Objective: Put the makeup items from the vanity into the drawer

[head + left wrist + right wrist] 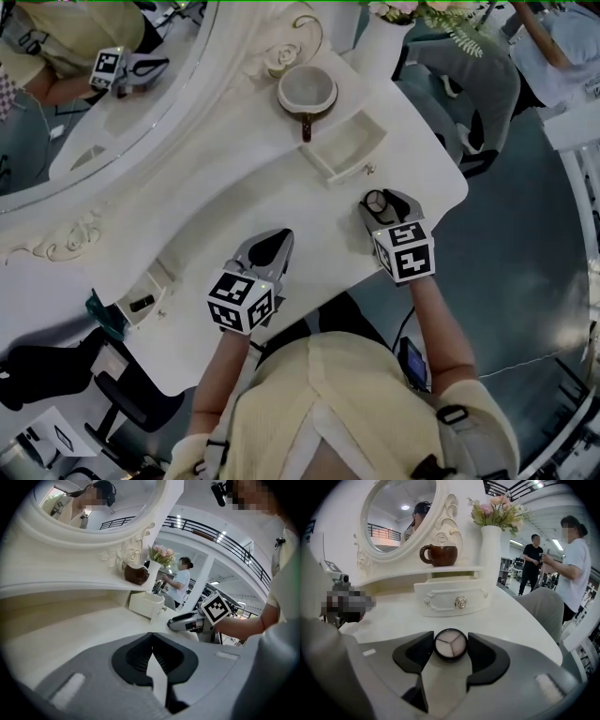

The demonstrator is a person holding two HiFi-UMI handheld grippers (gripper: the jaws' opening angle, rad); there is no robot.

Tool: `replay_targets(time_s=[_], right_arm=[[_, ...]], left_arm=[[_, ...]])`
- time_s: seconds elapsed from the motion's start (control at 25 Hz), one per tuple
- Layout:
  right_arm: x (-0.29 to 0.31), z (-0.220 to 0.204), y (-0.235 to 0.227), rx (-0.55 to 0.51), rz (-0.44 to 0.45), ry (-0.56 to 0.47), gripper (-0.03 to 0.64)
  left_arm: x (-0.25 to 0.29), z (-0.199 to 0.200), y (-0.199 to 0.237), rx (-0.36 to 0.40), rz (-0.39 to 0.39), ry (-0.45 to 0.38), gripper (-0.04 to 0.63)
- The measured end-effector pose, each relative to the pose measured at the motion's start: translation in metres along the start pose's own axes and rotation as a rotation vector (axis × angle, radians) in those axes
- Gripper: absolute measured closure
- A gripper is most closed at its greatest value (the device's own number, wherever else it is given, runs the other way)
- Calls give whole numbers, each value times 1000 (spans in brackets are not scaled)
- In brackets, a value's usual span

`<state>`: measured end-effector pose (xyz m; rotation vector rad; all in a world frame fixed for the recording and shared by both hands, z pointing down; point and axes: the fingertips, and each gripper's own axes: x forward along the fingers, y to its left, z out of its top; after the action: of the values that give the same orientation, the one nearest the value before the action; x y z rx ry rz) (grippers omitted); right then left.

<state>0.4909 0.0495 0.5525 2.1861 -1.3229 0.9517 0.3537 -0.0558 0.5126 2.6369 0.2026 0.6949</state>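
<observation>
White vanity top: round compact clamped between right gripper fingers; left gripper fingers together, empty.

The tabletop and drawer are cream-white. The compact has a black rim around three pale pink segments. The left hand-held gripper and right hand-held gripper are grey with black pads, and their cubes carry black-and-white square markers. The mug is glossy brown.

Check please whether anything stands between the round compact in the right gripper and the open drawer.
Nothing visible does. The right gripper holds the round compact between its jaws, and only bare vanity top lies between it and the open drawer. The mug stands higher, above the drawer.
</observation>
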Motion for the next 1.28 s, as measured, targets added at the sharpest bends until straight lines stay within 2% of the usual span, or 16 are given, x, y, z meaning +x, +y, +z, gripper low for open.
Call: replay_targets(time_s=[0.32, 0.76, 1.28], right_arm=[[-11, 22, 22, -45, 37, -42, 388], [-37, 74, 92, -146, 172, -149, 389], [-40, 115, 165, -243, 298, -212, 390]], left_arm=[[-29, 1, 12, -25, 54, -53, 594], [-90, 12, 21, -70, 139, -198, 595], [-184, 9, 47, -91, 317, -350, 603]])
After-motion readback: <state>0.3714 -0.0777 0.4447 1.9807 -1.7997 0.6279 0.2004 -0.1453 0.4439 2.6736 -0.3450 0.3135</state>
